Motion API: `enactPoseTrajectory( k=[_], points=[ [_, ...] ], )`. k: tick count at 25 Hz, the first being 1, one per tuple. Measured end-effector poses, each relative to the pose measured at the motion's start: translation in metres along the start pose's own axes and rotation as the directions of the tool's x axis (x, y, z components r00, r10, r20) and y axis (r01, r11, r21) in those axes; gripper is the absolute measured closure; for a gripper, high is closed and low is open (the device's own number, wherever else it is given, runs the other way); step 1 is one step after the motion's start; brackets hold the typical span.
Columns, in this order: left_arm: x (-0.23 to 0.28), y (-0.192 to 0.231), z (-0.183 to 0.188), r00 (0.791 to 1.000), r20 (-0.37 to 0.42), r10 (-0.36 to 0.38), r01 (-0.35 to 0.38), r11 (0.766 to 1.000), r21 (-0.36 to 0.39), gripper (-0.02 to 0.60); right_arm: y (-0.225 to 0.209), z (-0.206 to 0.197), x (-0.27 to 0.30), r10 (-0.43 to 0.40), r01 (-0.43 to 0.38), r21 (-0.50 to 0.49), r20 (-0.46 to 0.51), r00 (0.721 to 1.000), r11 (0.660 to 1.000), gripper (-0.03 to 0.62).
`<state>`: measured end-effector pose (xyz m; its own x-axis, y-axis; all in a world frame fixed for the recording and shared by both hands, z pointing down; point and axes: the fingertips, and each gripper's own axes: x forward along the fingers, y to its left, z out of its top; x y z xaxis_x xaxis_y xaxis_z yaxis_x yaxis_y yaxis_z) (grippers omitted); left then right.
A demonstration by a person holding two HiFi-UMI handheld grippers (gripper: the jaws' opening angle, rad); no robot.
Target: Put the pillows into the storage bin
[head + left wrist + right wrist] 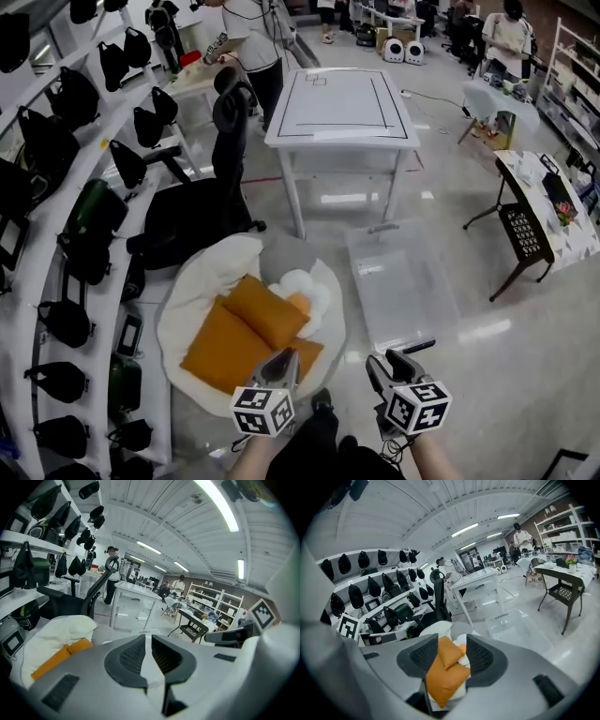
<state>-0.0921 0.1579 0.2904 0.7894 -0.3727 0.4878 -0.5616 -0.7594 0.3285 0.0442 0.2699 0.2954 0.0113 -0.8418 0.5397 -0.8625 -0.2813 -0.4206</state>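
Left gripper [285, 359] jaws pressed together, empty; right gripper [392, 362] jaws apart (nothing gripped); both hover near orange pillows [251, 328] on the floor [497, 375]; clear storage bin [403, 291] beside.

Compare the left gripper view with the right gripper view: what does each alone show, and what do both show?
Only the left gripper view: the left gripper, jaws together with nothing between them. Only the right gripper view: the right gripper, jaws apart and gripping nothing, framing the pile on the floor beyond. Both: the orange pillows, the white table, the black chair and the shelves.
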Motion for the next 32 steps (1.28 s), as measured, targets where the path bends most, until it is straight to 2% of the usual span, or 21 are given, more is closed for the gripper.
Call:
enactPoseTrajectory(
  k=[6,13,20,25,32],
  points=[
    [0.036,0.043,0.030,1.000,-0.002,0.009,-0.009,0.999,-0.041,0.561,0.007,0.026,0.060,0.017,-0.017,-0.005,-0.049,0.999,1.000,0.416],
    [0.064,0.073,0.032,0.998,-0.048,0.029,-0.033,0.996,-0.079,0.521,0.005,0.036,0.113,0.041,-0.041,0.003,-0.111,0.993,0.999,0.413],
    [0.102,0.106,0.028,0.988,-0.092,0.125,-0.137,0.981,-0.135,0.488,-0.019,0.043,0.184,0.091,-0.098,-0.019,-0.218,0.972,0.995,0.414],
    [0.135,0.134,0.015,0.966,-0.141,0.217,-0.244,0.946,-0.213,0.476,-0.045,0.043,0.251,0.151,-0.168,-0.025,-0.321,0.935,0.985,0.413],
    [0.171,0.177,-0.030,0.921,-0.196,0.338,-0.386,0.865,-0.322,0.463,-0.080,0.002,0.342,0.184,-0.234,-0.056,-0.453,0.872,0.971,0.413]
  ],
)
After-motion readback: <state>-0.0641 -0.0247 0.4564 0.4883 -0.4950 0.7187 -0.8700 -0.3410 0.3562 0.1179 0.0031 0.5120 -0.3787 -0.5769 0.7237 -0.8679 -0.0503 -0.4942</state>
